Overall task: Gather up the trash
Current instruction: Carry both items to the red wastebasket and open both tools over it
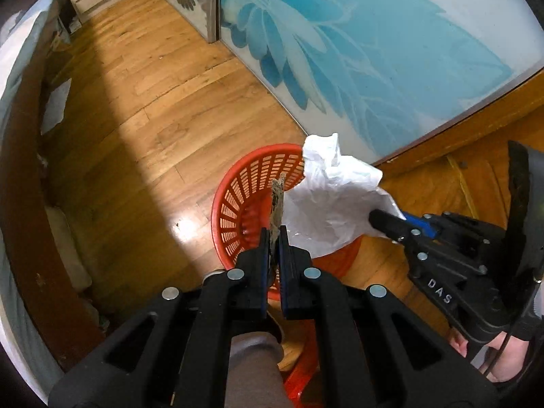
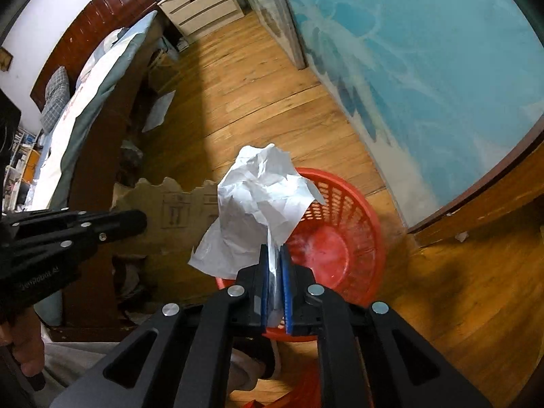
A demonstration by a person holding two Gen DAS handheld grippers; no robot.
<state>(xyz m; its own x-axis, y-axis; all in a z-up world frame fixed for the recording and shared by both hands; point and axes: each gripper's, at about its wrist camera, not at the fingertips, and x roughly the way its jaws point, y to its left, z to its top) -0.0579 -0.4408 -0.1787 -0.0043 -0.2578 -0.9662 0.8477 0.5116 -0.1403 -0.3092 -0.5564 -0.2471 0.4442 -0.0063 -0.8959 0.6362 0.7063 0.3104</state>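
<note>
Left hand-held gripper (image 1: 273,234) is clamped on a torn cardboard piece (image 1: 277,200), seen edge-on in the left wrist view, poking up over the red plastic basket (image 1: 238,190). From the right wrist cam the same cardboard (image 2: 170,214) shows its flat face w/ jagged top edge and printed box handling symbols, too small to read. Right hand-held gripper (image 2: 274,255) is closed on a crumpled white paper (image 2: 261,200), held above the near rim of the basket (image 2: 343,234), which sits on the wood floor (image 1: 170,102) just beside the sliding door w/ blue flower print (image 1: 357,40). In the left wrist view the right gripper (image 1: 384,222) comes in from the right, pinching the paper (image 1: 333,200) at its edge; "DAS" is readable on its body. The left gripper's (image 2: 136,219) body in the right wrist view carries upside-down lettering, approx "GenRobot AI", not sure. Bed w/ dark wood frame (image 2: 98,129) runs along the left; white drawer unit (image 2: 204,3) at the far end.
</note>
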